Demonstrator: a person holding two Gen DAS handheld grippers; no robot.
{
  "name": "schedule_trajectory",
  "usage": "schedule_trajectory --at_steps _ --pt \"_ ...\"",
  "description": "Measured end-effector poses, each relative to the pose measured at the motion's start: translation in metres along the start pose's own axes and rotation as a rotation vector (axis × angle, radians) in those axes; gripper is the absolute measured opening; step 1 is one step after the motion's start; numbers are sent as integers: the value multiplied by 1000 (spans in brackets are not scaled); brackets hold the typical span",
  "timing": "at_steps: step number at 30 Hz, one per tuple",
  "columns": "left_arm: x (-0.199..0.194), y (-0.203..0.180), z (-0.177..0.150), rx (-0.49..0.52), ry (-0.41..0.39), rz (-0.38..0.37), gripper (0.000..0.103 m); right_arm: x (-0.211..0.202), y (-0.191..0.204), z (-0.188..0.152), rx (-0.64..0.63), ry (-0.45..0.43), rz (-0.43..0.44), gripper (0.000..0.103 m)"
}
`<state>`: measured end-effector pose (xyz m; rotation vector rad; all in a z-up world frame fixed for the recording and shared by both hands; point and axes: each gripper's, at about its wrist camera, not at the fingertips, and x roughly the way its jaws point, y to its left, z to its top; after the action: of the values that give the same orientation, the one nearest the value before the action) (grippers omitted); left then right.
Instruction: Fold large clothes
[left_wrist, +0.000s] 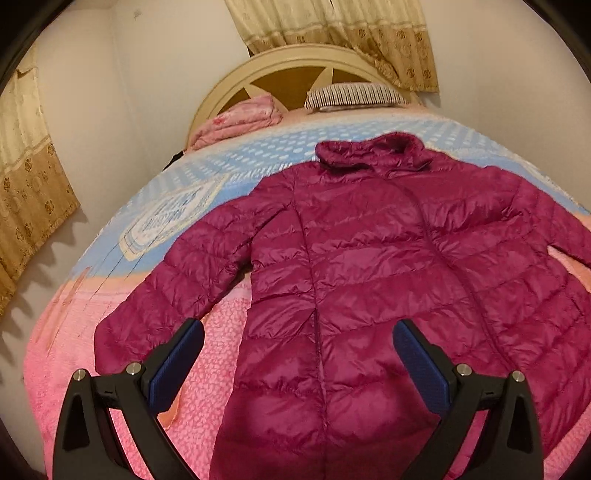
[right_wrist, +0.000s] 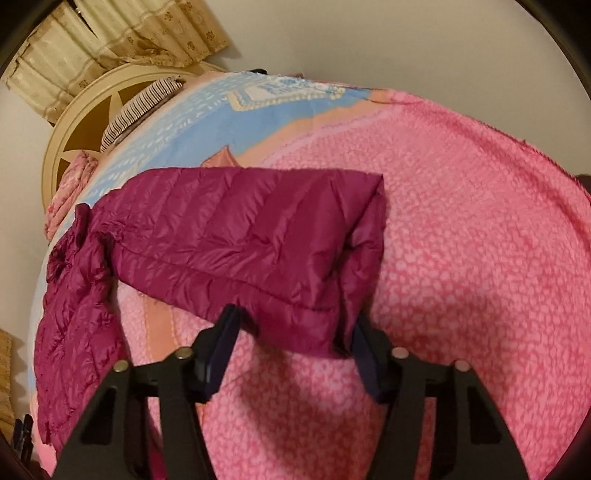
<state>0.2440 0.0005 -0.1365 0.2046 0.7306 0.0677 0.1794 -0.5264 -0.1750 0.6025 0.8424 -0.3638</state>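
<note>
A magenta quilted down jacket (left_wrist: 369, 258) lies flat on the bed, collar toward the headboard, sleeves spread out. My left gripper (left_wrist: 298, 326) hovers over its lower left part, jaws wide open with nothing held. In the right wrist view one sleeve (right_wrist: 258, 236) stretches across the pink bedspread, away from the jacket's body (right_wrist: 74, 314). The cuff end of that sleeve sits between the fingers of my right gripper (right_wrist: 295, 319). The right pad is close against the cuff; a gap shows at the left pad, so the jaws stand open around it.
The bed has a pink and blue bedspread (right_wrist: 461, 221). A striped pillow (left_wrist: 354, 94) and a folded pink blanket (left_wrist: 240, 118) lie by the cream headboard (left_wrist: 295, 59). Beige curtains (left_wrist: 26, 184) hang on the walls. The bed's edge curves past on the left.
</note>
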Motion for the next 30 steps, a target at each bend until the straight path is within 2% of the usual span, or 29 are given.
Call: schedule_trajectory --at_steps 2,5,8,13,18,23,30 --pt "9 4 2 -3 13 10 102 3 1 3 -26 4 4 38" --pt "15 14 5 -25 31 13 102 4 -1 7 -36 13 22 28" --pt "17 27 7 -42 36 22 102 -1 3 13 -58 -4 38 22" --pt "17 46 13 -63 32 41 102 -14 33 25 -135 -54 51 20" --pt "18 62 19 -75 31 59 102 -33 80 36 -250 -108 77 19" --pt "27 78 27 -95 21 95 102 -44 135 36 -377 -149 109 18" --pt "32 88 28 -126 26 95 102 -49 202 26 -511 -191 163 18"
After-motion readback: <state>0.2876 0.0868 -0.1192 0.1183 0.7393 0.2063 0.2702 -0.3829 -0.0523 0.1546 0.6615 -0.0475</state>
